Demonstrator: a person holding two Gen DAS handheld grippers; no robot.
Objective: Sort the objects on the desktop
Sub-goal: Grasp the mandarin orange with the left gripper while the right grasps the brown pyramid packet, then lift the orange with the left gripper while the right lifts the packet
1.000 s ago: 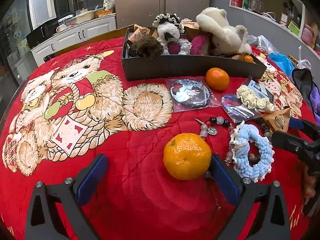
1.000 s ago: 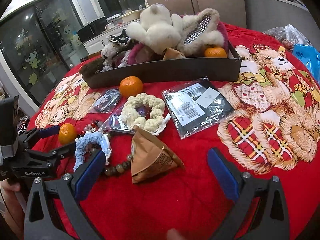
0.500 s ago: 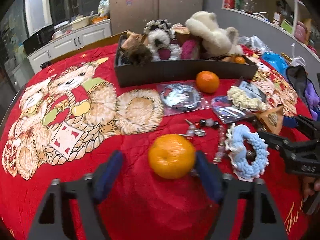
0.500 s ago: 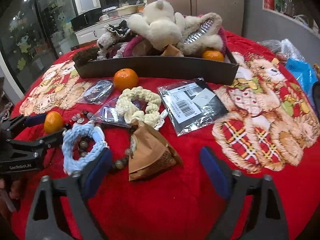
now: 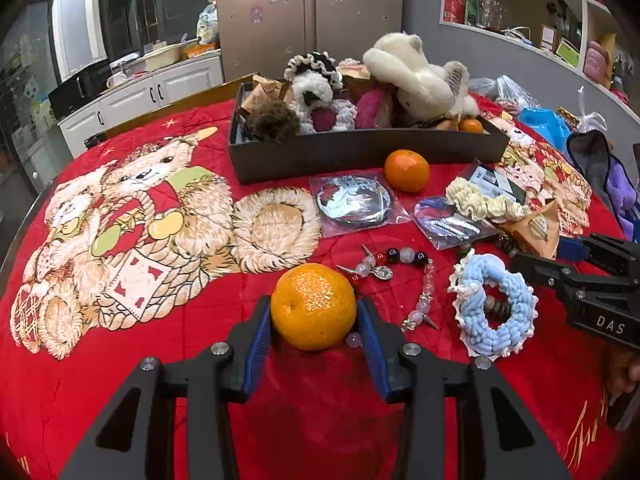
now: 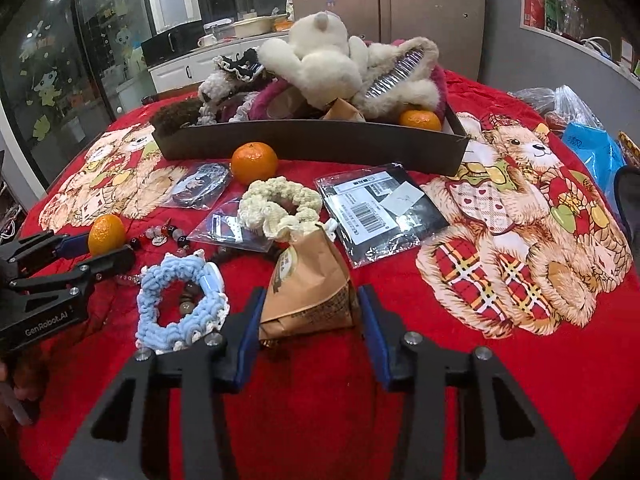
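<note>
My left gripper (image 5: pixel 314 316) is shut on an orange (image 5: pixel 313 306) that rests on the red cloth; the same orange (image 6: pixel 106 234) shows between its fingers in the right wrist view. My right gripper (image 6: pixel 308 312) has closed around a brown paper packet (image 6: pixel 310 286), its pads touching the packet's sides. A blue crochet scrunchie (image 5: pixel 494 310) lies between the two grippers, over brown beads. A dark box (image 5: pixel 360 152) at the back holds plush toys and another orange (image 6: pixel 420 119).
A second loose orange (image 5: pixel 407 170), a cream scrunchie (image 6: pixel 280 204), a bead bracelet (image 5: pixel 394 266), and several plastic pouches (image 6: pixel 384 210) lie in front of the box. A blue bag (image 6: pixel 594 148) sits at the right edge.
Both grippers have narrowed from wide open. The left one moved forward and closed on the near orange. The right one moved forward and closed around the brown packet.
</note>
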